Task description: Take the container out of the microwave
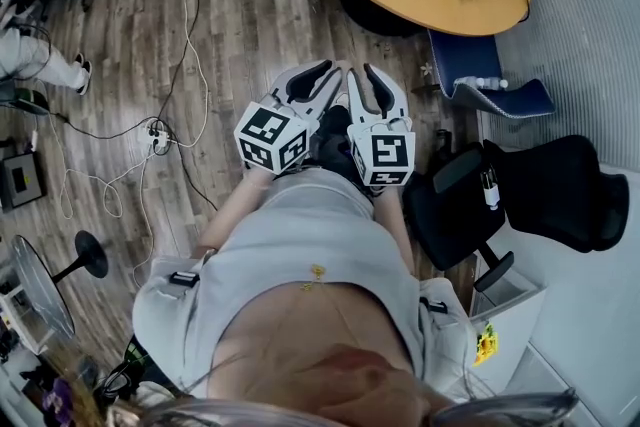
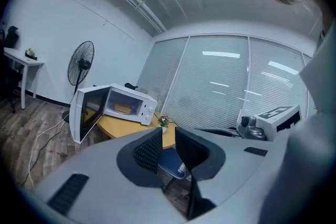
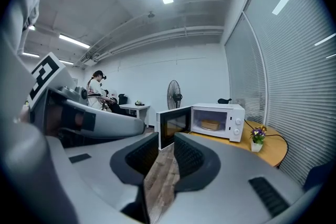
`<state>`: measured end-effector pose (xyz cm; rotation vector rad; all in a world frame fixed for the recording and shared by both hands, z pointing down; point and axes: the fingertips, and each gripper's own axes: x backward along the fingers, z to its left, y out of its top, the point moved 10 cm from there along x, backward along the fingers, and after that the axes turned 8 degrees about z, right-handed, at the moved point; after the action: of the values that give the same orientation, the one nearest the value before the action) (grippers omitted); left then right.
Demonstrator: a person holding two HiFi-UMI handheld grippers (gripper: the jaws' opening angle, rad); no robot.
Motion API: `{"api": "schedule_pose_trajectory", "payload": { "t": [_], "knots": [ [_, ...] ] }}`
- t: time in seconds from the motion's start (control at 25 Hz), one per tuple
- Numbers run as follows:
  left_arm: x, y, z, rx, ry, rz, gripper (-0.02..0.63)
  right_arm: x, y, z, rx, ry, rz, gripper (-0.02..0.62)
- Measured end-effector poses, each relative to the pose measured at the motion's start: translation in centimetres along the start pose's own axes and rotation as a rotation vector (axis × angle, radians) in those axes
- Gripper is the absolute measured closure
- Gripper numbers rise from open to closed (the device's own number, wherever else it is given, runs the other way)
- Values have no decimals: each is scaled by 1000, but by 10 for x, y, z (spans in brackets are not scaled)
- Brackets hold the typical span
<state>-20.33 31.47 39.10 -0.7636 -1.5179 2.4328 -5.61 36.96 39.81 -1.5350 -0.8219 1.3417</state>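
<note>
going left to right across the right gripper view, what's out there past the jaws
person → white desk → standing fan → microwave with the container inside → small flower pot

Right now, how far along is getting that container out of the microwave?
Barely begun. Done: the microwave door stands open. In hand: nothing; the left tongs and right tongs are both empty, jaws apart, well away from the table. Left: the container sits inside the microwave, so walking up, reaching in, gripping it and lifting it out all remain.
</note>
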Motion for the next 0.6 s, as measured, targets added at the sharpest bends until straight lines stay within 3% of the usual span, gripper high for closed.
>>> {"api": "schedule_pose_trajectory", "payload": {
  "t": [0.6],
  "knots": [
    [-42, 30, 42, 18, 15, 9, 528, -56, 22, -29, -14, 26, 16, 495]
  ]
}}
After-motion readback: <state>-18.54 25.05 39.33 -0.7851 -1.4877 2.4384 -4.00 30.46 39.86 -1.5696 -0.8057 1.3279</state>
